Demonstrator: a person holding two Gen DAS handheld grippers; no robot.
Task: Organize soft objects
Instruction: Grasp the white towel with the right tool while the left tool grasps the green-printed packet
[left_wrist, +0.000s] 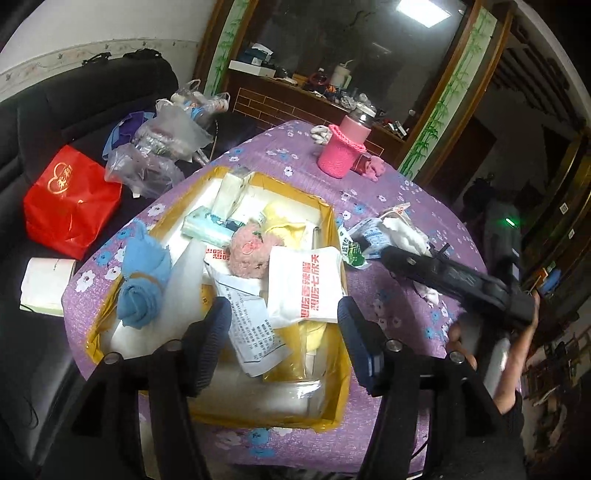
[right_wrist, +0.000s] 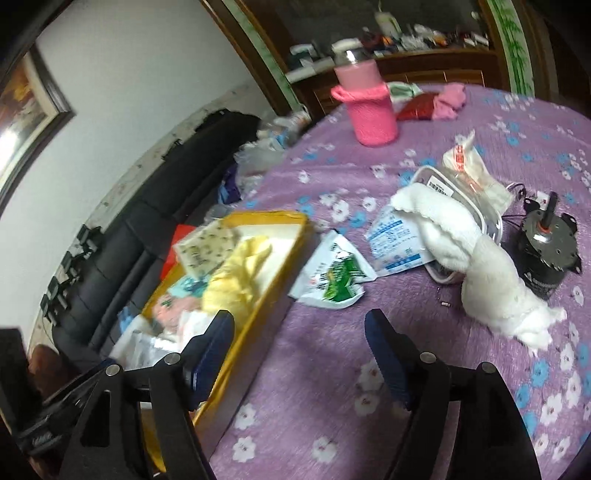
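Note:
A yellow-rimmed cardboard box (left_wrist: 334, 221) on the purple flowered table holds soft things: a rolled blue towel (left_wrist: 142, 284), a pink plush (left_wrist: 249, 253), a yellow cloth (left_wrist: 284, 221), tissue packs and white packets (left_wrist: 304, 282). My left gripper (left_wrist: 282, 325) is open and empty, hovering over the box's near end. My right gripper (right_wrist: 299, 347) is open and empty, above the table beside the box (right_wrist: 280, 254). A white towel (right_wrist: 480, 266) lies to its right, draped over a clear container. A green-and-white packet (right_wrist: 332, 277) lies ahead of the right gripper.
A pink knit-covered bottle (left_wrist: 341, 147) stands at the table's far side with pink cloths beside it. A black motor (right_wrist: 546, 254) stands right of the white towel. A dark sofa on the left holds a red bag (left_wrist: 70, 201) and plastic bags.

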